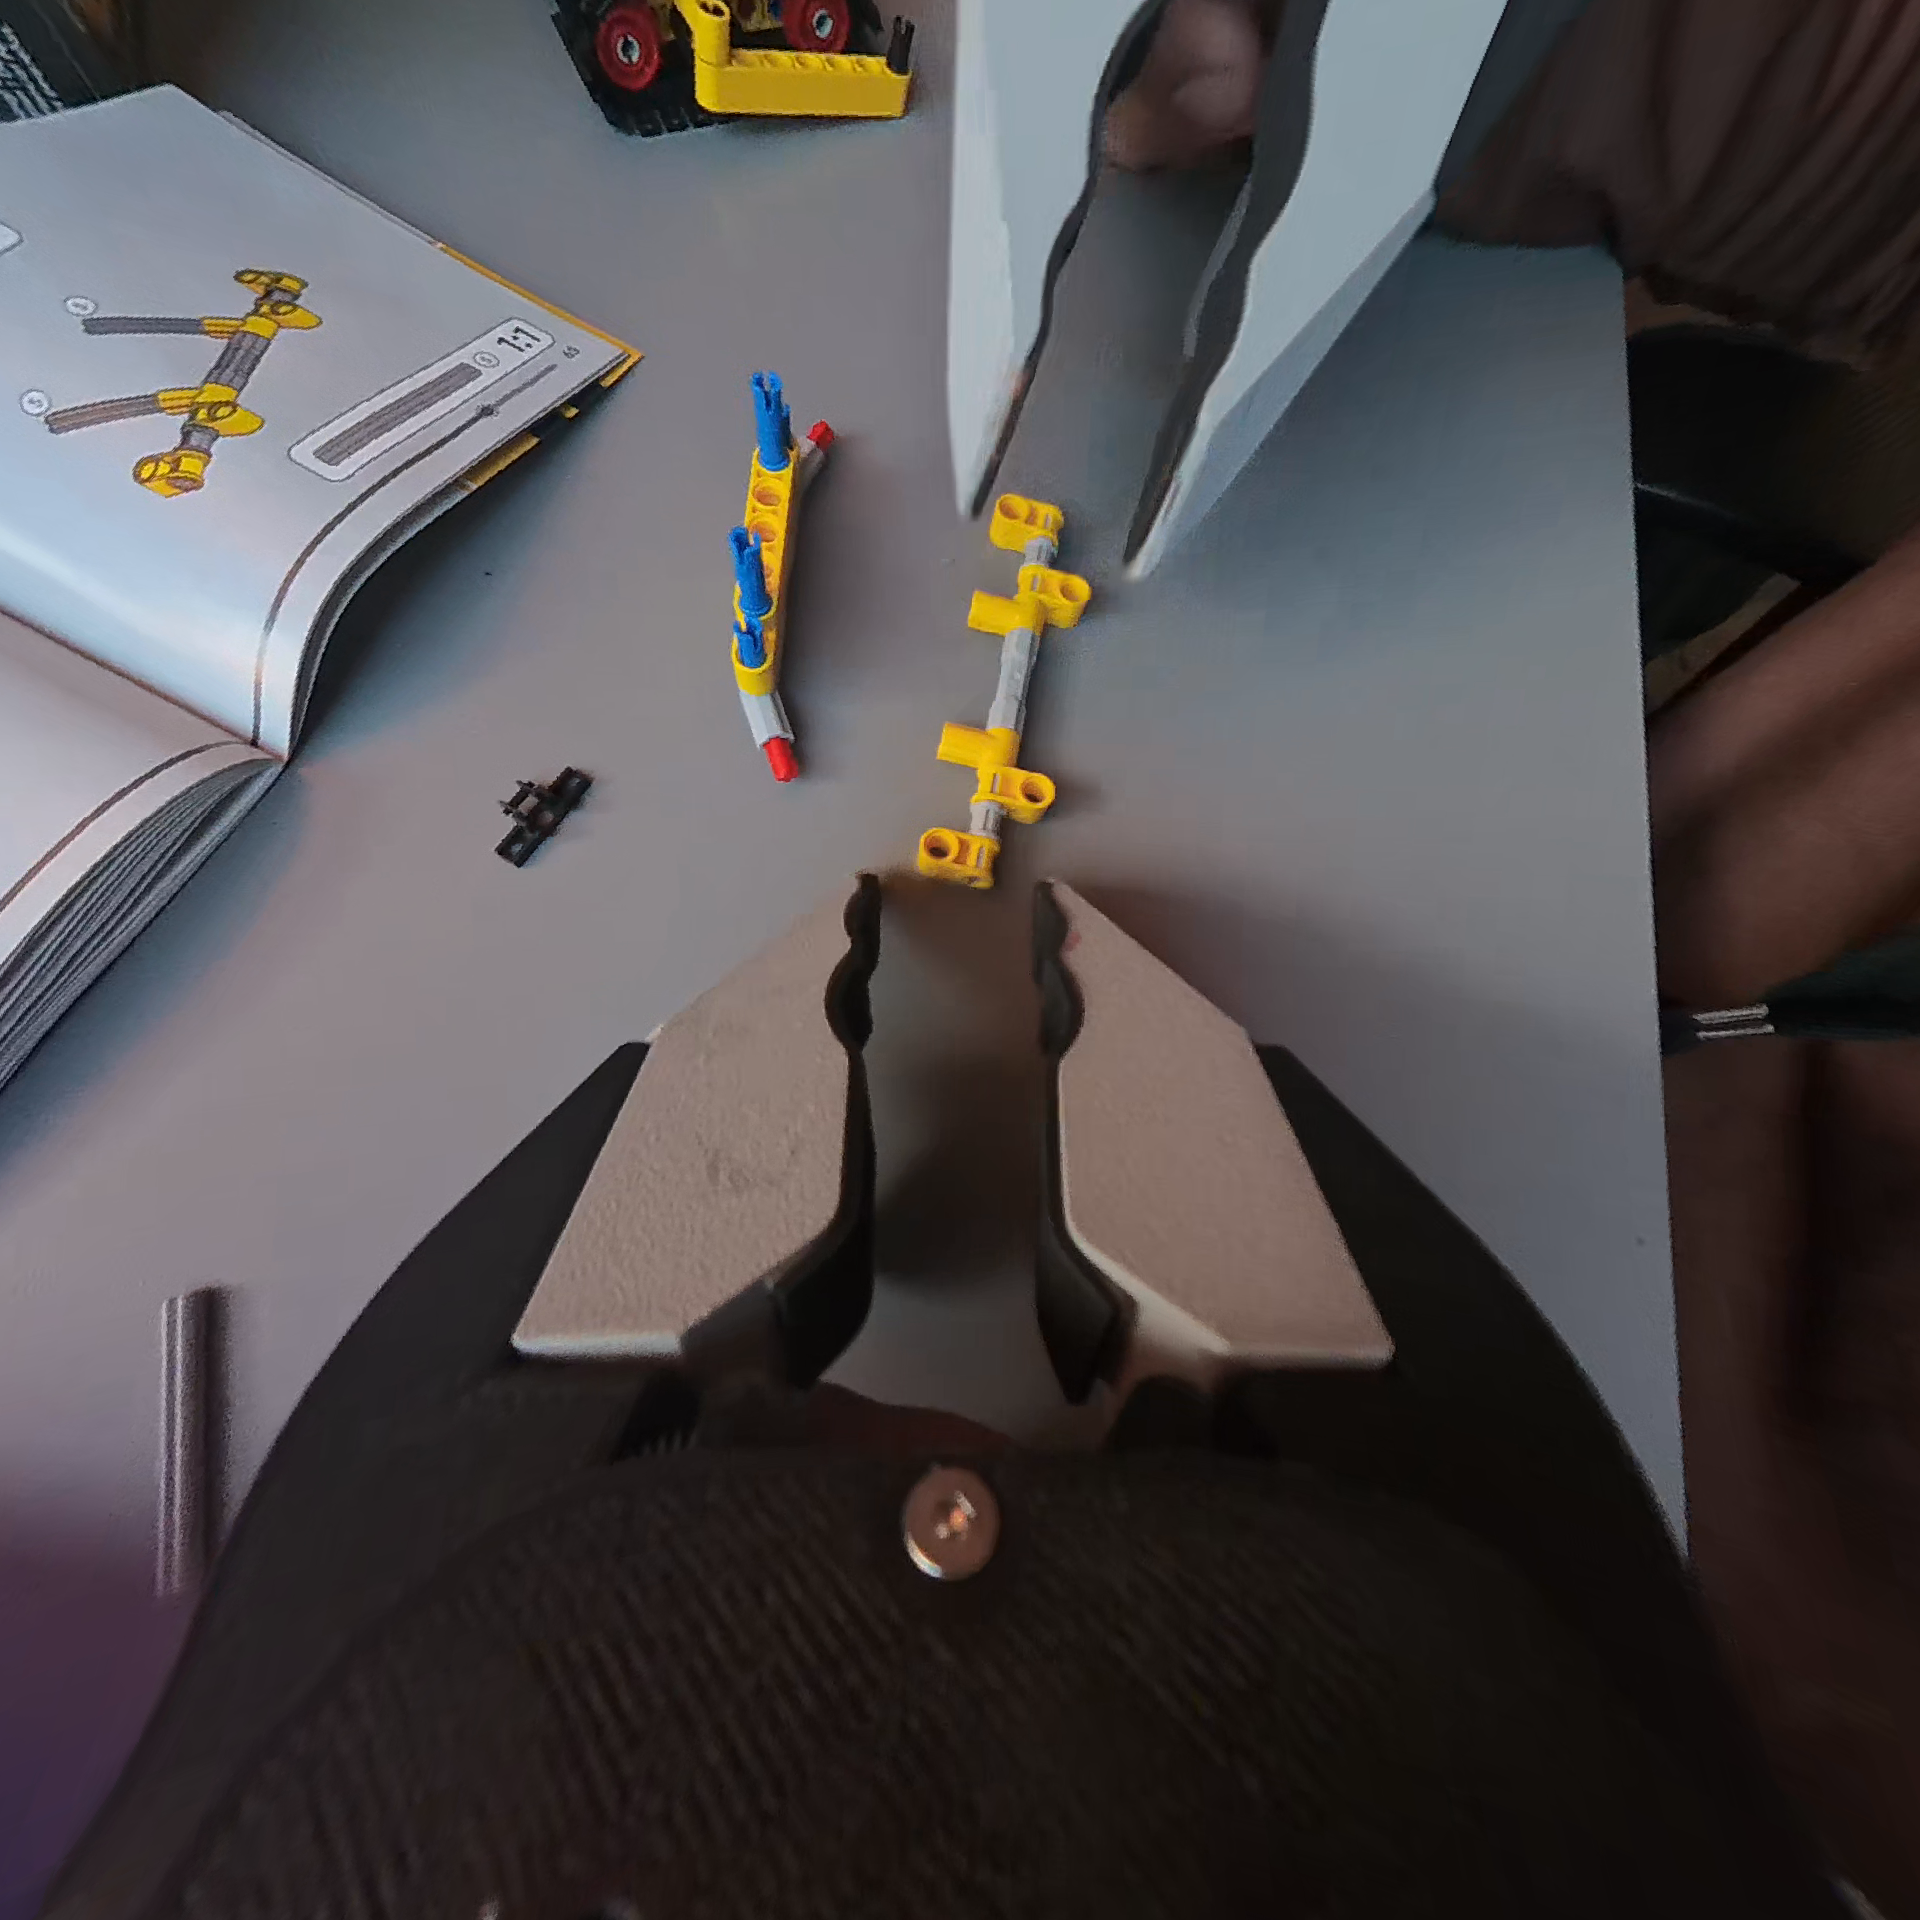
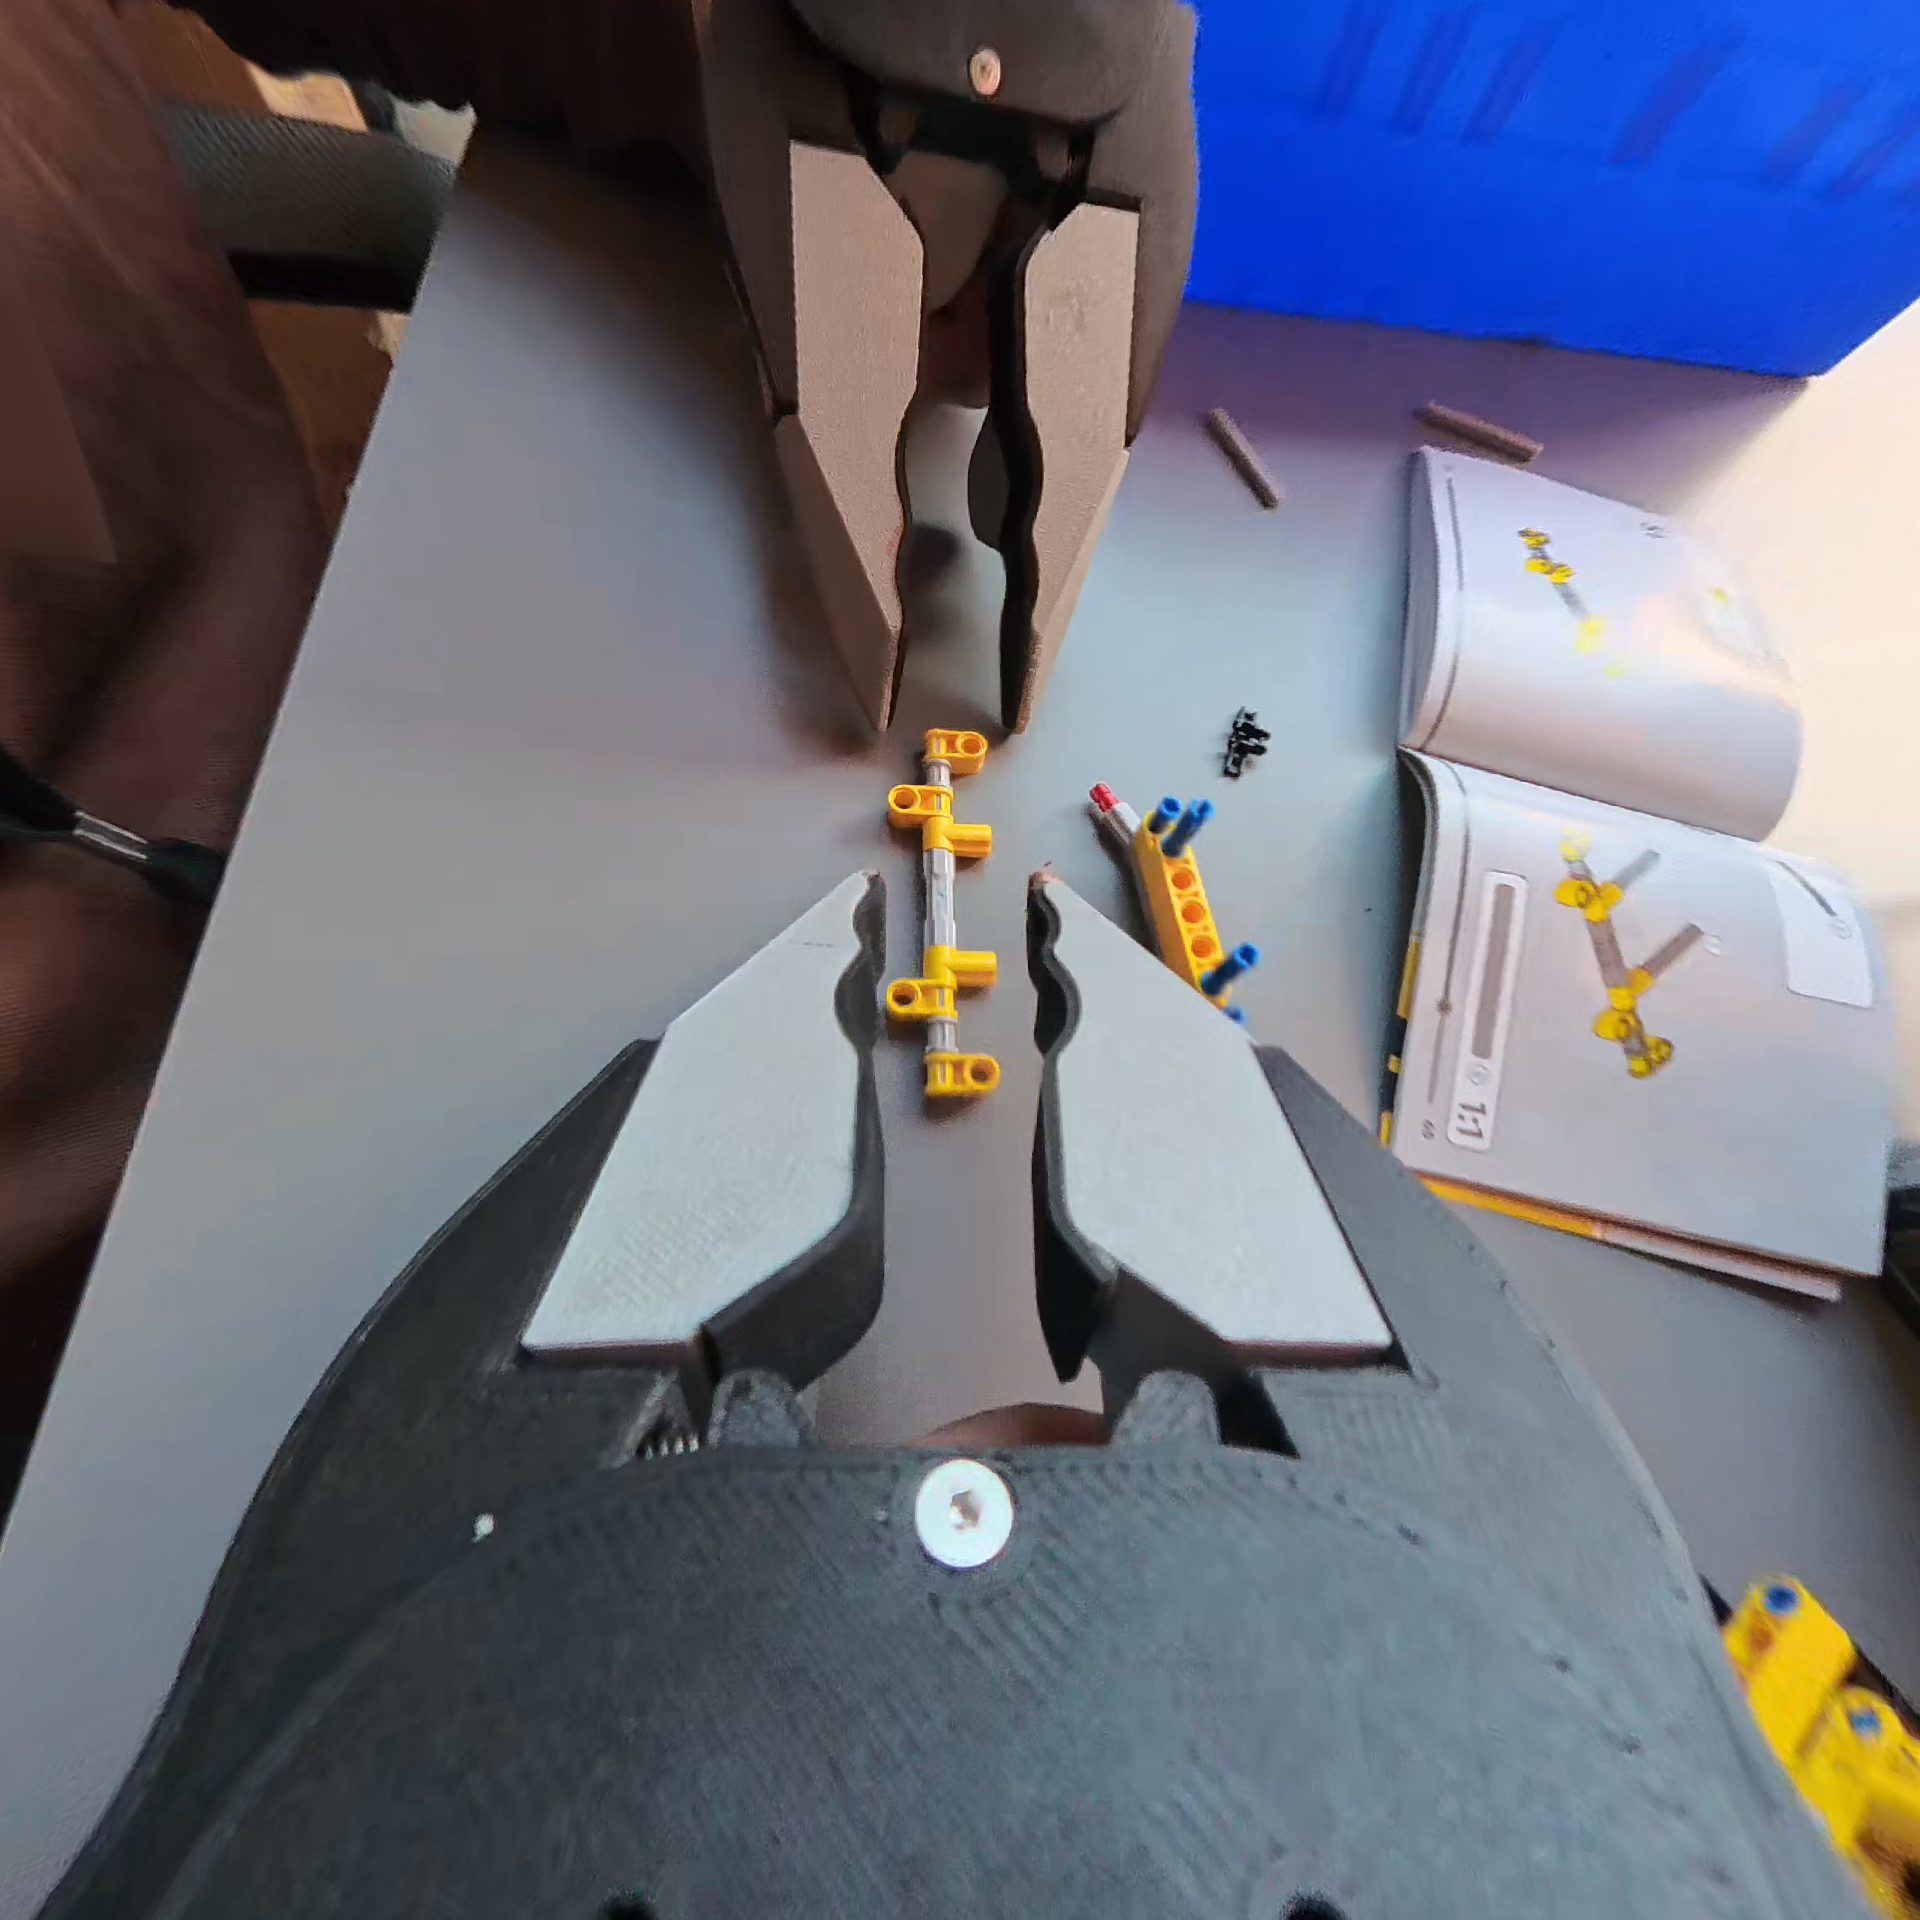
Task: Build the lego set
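A grey axle with several yellow connectors [image 1: 1013,675] lies on the grey table [image 1: 1351,779]. My left gripper [image 1: 956,888] is open and empty, its tips just short of the assembly's near end. My right gripper [image 1: 1055,535] is open and empty at the far end, facing the left one. In the right wrist view the assembly [image 2: 940,904] shows between the open fingers of my right gripper [image 2: 954,883], and the left gripper [image 2: 951,724] stands at its other end. Neither gripper holds it.
A yellow beam with blue pins [image 1: 764,582] and a small black piece [image 1: 542,816] lie to the left. An open instruction booklet [image 1: 208,468], a yellow wheeled model [image 1: 748,52] and a dark axle [image 1: 187,1434] sit farther off. A blue box [image 2: 1558,156] stands behind. The table edge [image 1: 1636,727] is close on the right.
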### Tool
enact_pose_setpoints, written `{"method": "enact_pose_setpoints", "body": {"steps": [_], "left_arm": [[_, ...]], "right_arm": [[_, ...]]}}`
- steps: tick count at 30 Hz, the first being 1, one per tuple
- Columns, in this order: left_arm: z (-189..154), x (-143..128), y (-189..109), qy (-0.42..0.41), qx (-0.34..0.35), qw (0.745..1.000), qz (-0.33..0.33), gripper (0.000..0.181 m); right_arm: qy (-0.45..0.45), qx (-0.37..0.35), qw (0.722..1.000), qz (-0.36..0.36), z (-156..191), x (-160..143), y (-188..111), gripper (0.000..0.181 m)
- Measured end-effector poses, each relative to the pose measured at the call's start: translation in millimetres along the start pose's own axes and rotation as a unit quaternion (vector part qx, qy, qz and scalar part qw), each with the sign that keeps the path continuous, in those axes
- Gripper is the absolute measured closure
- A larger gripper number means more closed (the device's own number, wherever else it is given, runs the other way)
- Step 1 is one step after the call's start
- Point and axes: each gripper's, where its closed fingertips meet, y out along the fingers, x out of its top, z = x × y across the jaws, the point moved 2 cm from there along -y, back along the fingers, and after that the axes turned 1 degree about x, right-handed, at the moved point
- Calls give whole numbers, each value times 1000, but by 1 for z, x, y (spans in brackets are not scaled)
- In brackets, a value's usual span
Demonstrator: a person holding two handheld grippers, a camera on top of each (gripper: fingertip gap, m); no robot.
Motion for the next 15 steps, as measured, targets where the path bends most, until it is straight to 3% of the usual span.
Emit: {"method": "enact_pose_setpoints", "body": {"steps": [6, 10, 15], "left_arm": [[6, 2, -7, -31, -4, 999, -24, 153], [9, 3, -9, -51, -13, 998, -30, 153], [9, -1, -5, -42, -5, 999, -11, 151]], "right_arm": [[36, -18, 999, 24, -12, -27, -29, 158], [56, -6, 997, 44, -10, -44, -28, 157], [43, 0, 997, 57, -5, -43, -19, 156]]}}
